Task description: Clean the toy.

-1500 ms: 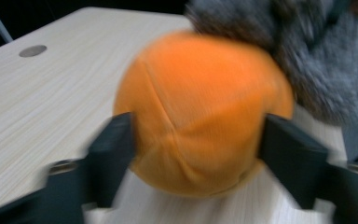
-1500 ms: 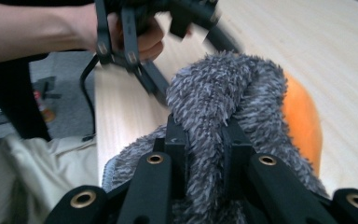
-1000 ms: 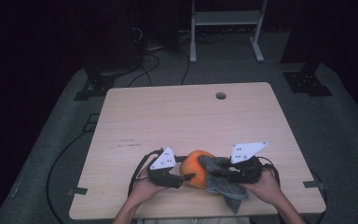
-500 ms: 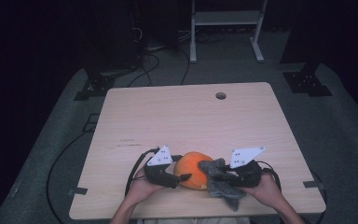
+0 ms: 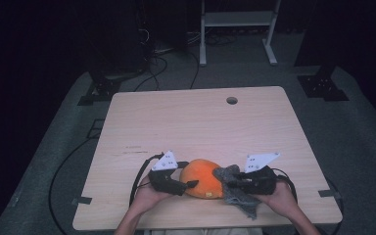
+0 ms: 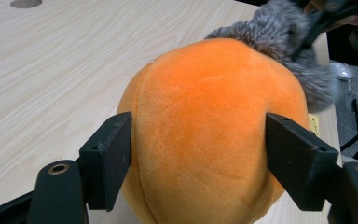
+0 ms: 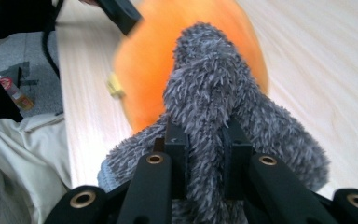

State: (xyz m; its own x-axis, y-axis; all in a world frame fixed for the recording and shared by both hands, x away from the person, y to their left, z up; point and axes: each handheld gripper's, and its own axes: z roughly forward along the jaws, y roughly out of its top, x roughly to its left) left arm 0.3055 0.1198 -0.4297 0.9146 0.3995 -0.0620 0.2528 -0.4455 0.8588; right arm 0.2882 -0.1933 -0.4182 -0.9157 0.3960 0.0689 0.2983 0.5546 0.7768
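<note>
While the left gripper [image 6: 198,154] has just been opening around the orange plush [image 5: 203,178], its long axis seemingly across the table, the right gripper [image 7: 205,135] pinches grey cloth [image 7: 209,93].

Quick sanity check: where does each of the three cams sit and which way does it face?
High view: above the near table edge, looking forward and down; forearms, both hands.
Left gripper view: on the left gripper, along its jaws flanking the orange plush ball.
Right gripper view: on the right gripper, along jaws clamping the grey fuzzy cloth.
Shared: ball and cloth in all views.
</note>
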